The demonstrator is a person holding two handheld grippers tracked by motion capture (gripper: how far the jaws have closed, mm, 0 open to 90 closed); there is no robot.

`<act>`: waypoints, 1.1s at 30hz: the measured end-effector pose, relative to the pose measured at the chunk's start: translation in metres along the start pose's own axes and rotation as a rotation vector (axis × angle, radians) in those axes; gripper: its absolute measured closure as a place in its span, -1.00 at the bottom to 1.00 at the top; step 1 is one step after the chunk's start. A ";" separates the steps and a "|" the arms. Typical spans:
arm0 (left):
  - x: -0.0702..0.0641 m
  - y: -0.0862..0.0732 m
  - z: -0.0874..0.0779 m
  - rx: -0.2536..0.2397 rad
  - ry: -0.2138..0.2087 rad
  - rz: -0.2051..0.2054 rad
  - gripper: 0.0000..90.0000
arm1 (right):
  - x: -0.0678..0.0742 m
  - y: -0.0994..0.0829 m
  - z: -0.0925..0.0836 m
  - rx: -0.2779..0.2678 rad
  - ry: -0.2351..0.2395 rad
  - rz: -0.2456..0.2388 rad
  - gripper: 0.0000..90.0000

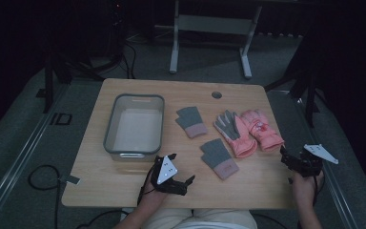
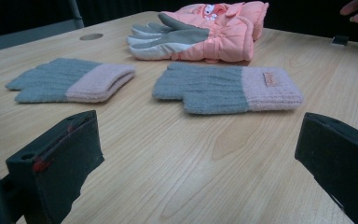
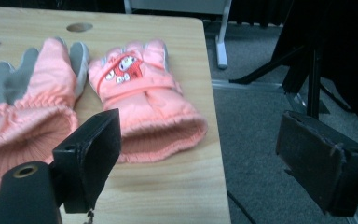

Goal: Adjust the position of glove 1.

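Toward the table's left edge stands an empty clear plastic bin (image 1: 134,127), its near end not far from the front edge. Just right of that end, the left gripper (image 1: 181,168) hovers low over the wood with its jaws spread wide and nothing between them. Ahead of it lies the near grey-and-pink knit glove (image 2: 227,88), flat, cuff toward the right edge. A second knit glove (image 1: 191,121) lies farther back, beside the bin's right wall. Next come two padded pink ski gloves, one palm-up showing grey (image 1: 233,131), the other (image 3: 145,98) with a cartoon patch, side by side and touching. The right gripper (image 1: 290,161) sits at the table's right edge, jaws also wide apart and empty, aimed at the patch glove's cuff.

Likely risks: the knit glove is thin and flat, so jaws closing above it may miss or only scrape the wood. The ski gloves touch, so lifting one may drag its neighbour. The right gripper's outer jaw hangs past the table edge; a pull that way could tip a glove to the floor.
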State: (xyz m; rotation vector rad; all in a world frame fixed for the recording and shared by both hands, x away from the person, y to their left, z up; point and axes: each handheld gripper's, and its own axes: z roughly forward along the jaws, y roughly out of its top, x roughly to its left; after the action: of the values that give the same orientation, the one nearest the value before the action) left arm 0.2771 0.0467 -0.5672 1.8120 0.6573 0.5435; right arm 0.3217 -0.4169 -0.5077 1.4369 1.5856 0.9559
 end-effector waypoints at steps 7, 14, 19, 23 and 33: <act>-0.001 0.000 0.000 -0.001 0.001 0.005 -1.00 | 0.004 0.019 -0.012 -0.044 0.021 0.001 -0.69; 0.000 0.000 0.000 -0.001 -0.002 0.003 -1.00 | 0.012 0.047 -0.023 -0.106 0.041 -0.026 -0.69; -0.001 0.000 0.000 -0.001 -0.004 0.000 -1.00 | 0.016 0.069 -0.028 -0.151 0.056 -0.025 -0.69; -0.001 0.000 0.000 -0.002 -0.002 0.007 -1.00 | 0.022 0.084 -0.030 -0.173 0.059 -0.044 -0.69; -0.001 0.000 0.000 0.001 -0.003 0.010 -1.00 | 0.045 0.118 -0.028 -0.200 0.107 -0.108 -0.71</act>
State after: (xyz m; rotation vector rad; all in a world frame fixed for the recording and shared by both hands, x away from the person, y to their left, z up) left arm 0.2765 0.0461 -0.5672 1.8170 0.6471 0.5475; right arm 0.3425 -0.3636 -0.3921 1.1688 1.5783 1.1096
